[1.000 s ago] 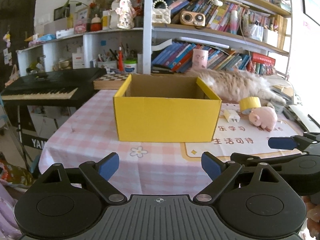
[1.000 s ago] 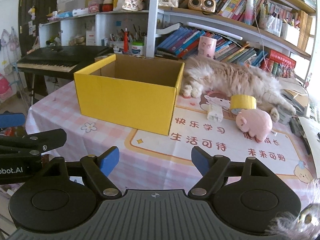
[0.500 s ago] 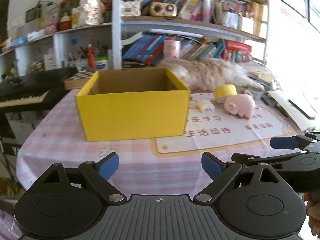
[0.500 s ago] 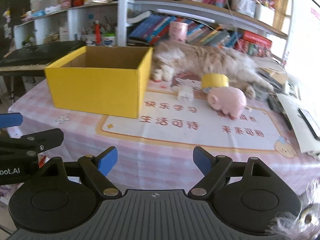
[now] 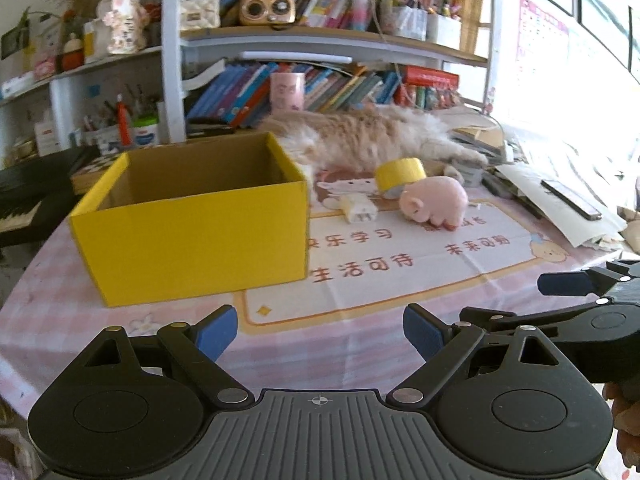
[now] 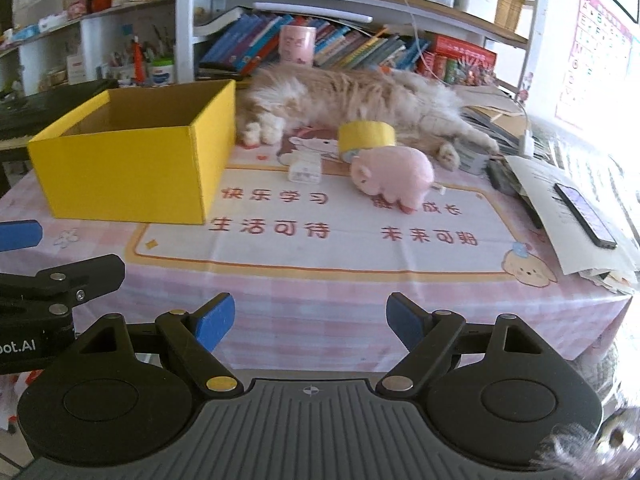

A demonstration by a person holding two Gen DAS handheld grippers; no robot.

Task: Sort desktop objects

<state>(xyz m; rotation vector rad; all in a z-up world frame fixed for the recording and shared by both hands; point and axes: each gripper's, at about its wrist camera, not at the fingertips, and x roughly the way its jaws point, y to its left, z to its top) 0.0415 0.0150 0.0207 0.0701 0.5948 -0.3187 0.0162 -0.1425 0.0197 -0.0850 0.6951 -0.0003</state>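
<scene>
Looks like someone's lived-in home study: crammed bookshelves (image 5: 332,80), a keyboard piano (image 5: 24,200) off to the side, and a fluffy cat (image 6: 352,100) sprawled across the pink checked tablecloth (image 6: 320,312).

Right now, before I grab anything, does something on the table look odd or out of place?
Yes: a cat lies stretched along the table's far edge, behind the tape roll and pink pig, paws beside the yellow box. The white charger lies tipped on its side. Nothing looks spilled or broken.

Crowded white bookshelves (image 5: 280,40) back the table; bright daylight from the right.
</scene>
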